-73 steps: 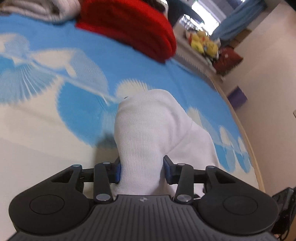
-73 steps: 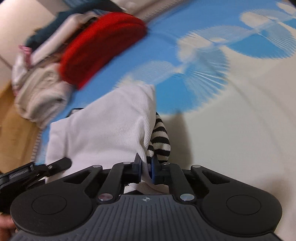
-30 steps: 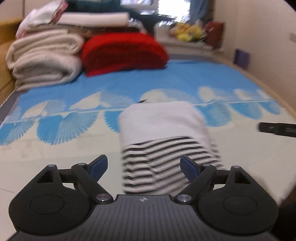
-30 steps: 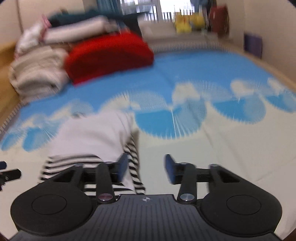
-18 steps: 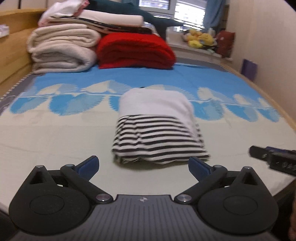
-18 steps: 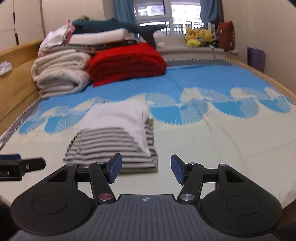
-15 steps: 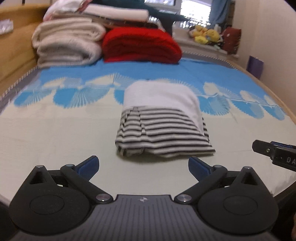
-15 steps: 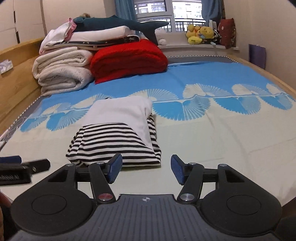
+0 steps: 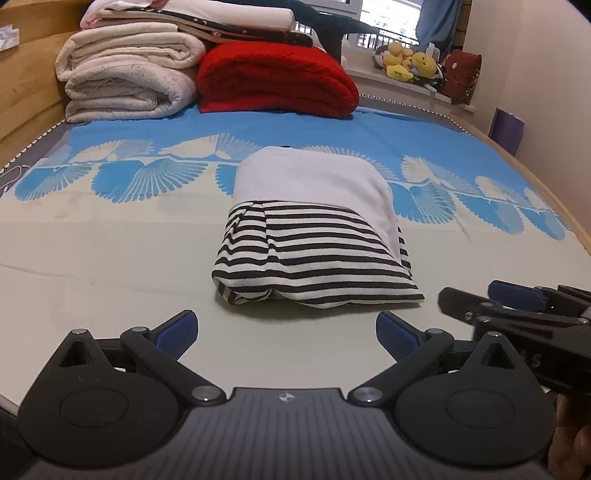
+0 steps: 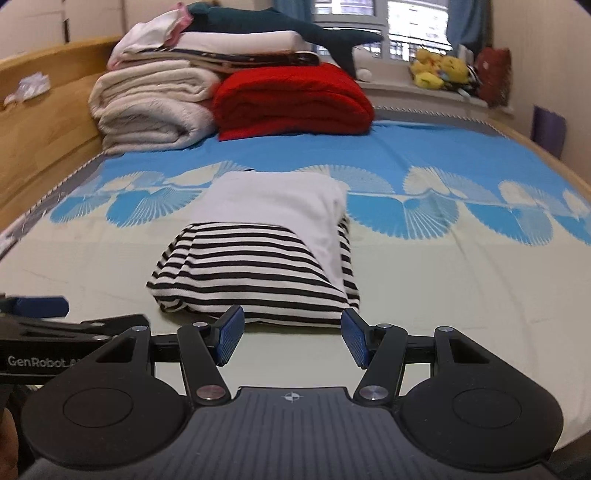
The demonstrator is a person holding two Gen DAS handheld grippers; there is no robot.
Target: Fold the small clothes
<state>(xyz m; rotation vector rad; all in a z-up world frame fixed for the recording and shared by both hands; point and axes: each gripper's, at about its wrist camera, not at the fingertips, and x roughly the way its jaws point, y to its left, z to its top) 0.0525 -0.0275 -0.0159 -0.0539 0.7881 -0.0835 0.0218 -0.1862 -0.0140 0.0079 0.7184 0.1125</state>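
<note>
A folded garment (image 9: 314, 258), black-and-white striped with a white panel folded over its far half, lies flat on the bed sheet (image 9: 110, 280). My left gripper (image 9: 286, 330) hovers just in front of its near edge, jaws wide open with nothing between them. In the right wrist view the same garment (image 10: 251, 273) sits a little left of centre. My right gripper (image 10: 291, 336) stands open close to its near edge, not touching it. Each gripper shows in the other's view: the right gripper (image 9: 517, 306) at the right, the left gripper (image 10: 44, 314) at the left.
At the head of the bed are stacked cream blankets (image 9: 129, 85), a folded red blanket (image 9: 273, 77) and a dark plush shark (image 10: 280, 26). A wooden bed frame (image 10: 40, 122) runs along the left. Plush toys (image 9: 410, 62) line the windowsill, and a wall closes the right side.
Both grippers let go of the garment, opened and drew back toward the near edge of the bed. The garment now lies folded and still on the sheet.
</note>
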